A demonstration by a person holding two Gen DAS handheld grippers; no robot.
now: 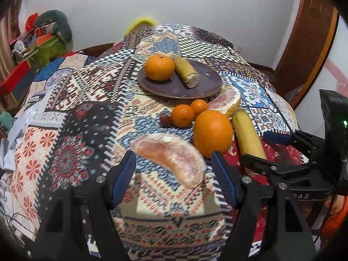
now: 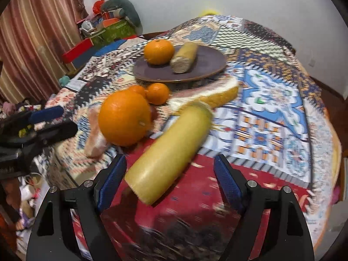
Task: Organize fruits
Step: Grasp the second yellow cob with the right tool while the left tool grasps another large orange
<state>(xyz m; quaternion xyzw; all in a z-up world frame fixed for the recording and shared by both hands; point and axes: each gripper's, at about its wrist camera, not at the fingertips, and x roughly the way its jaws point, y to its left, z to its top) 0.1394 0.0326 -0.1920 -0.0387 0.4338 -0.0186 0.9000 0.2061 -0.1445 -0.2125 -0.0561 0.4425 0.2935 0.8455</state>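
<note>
**Both grippers poised over loose fruit, plate partly filled**

The step in hand looks like picking the next pieces for the purple plate [image 1: 195,87], which sits far on the quilt-covered surface [image 1: 71,113] and already carries a dimpled mandarin [image 1: 159,67] and a cut, rough-ended yellow cylinder [image 1: 186,71].

The left gripper [image 1: 174,174] has its jaws apart, framing a peeled pomelo segment [image 1: 174,156]: crescent-shaped, pink, with a wrinkled, membranous skin that will likely dent if squeezed hard. The right gripper [image 2: 170,178] also has jaws apart, with the near end of a smooth, pale yellow cylindrical piece [image 2: 169,152] lying diagonally between them; what fruit it is I cannot tell.

Beyond lie a large glossy orange [image 1: 213,132], two small mandarins [image 1: 182,115] [image 1: 199,106] and a pomelo wedge with thick yellow rind [image 1: 226,101], touching the plate's near rim.

The next move probably calls for lowering each gripper, closing gently, and lifting clear of the neighbouring orange.
</note>
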